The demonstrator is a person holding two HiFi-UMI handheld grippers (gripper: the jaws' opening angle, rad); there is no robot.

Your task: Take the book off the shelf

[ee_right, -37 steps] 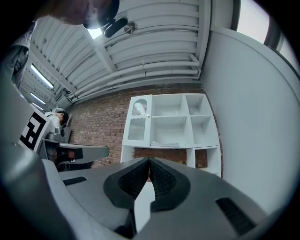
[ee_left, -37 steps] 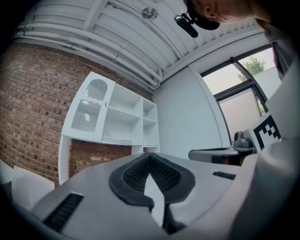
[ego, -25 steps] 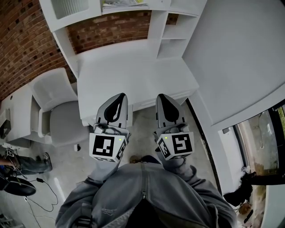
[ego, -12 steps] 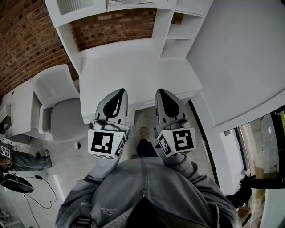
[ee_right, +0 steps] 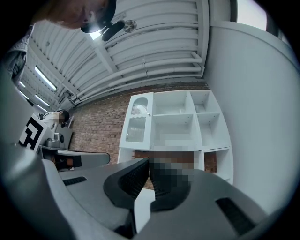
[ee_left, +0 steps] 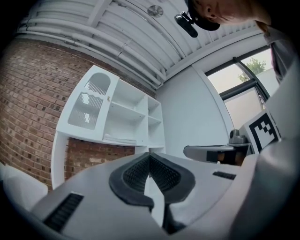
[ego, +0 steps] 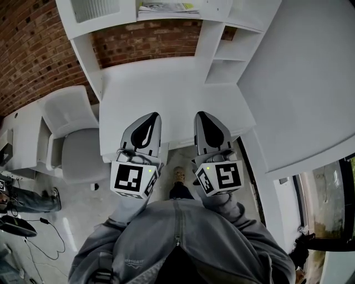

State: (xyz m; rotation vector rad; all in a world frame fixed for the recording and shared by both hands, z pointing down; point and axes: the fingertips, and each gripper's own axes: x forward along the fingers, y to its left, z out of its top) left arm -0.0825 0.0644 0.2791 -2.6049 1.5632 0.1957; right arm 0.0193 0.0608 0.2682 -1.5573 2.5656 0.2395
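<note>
The thin pale book with a yellow-green strip on its cover lies flat on the wide lower board of the white open shelf unit, at the very top of the head view and well apart from both claws. Over the last second more of the book and shelf has slid into that view. The front edge of the white counter below them has passed under the tips of the left claw and the right claw, and a shoe has come forward on the floor. I read this as the person walking up to the shelf, so the task is only at the approach. Both claws are clenched with nothing between the ribbed pads, as each gripper view shows, and point roughly level at the shelf. One claw will likely have to open before it reaches the book. A white chair stands just left of the counter, before the red brick wall.
</note>
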